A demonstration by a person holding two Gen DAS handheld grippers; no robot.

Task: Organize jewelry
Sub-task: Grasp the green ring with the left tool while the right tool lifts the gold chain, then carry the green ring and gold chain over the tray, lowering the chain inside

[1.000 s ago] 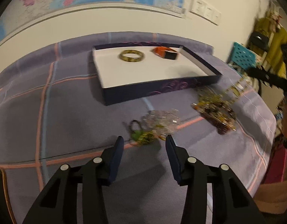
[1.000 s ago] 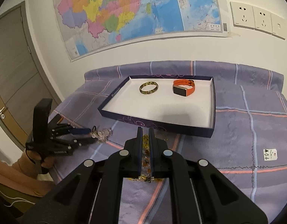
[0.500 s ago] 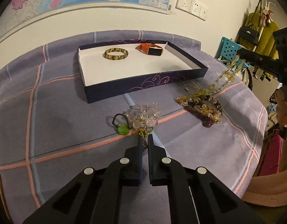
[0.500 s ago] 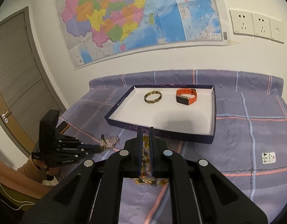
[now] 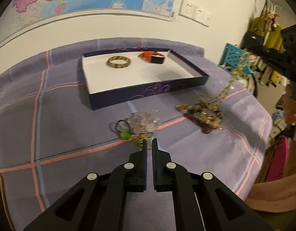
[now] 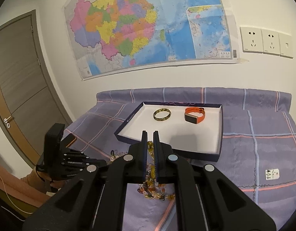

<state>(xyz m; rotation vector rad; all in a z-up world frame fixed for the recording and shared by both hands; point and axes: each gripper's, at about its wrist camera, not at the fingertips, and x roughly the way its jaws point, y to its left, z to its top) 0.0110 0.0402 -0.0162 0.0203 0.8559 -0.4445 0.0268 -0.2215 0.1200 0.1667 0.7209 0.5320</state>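
The left gripper (image 5: 149, 143) was seen pressed together on the gold chain end of the clear-bead bracelet (image 5: 144, 123), which lay just ahead of its tips on the purple checked cloth (image 5: 61, 119). The right gripper (image 6: 150, 134) was clamped on the chain of the amber-bead necklace (image 6: 153, 189), whose beads trailed beneath it. Beyond both, the tray (image 6: 218, 146) held 1 bangle (image 6: 161, 115) and 1 orange watch (image 6: 194, 115).

I see matt checked cloth (image 5: 71, 119), a glossy bangle (image 5: 118, 62), and matt black plastic gripper fingers (image 5: 143, 154).
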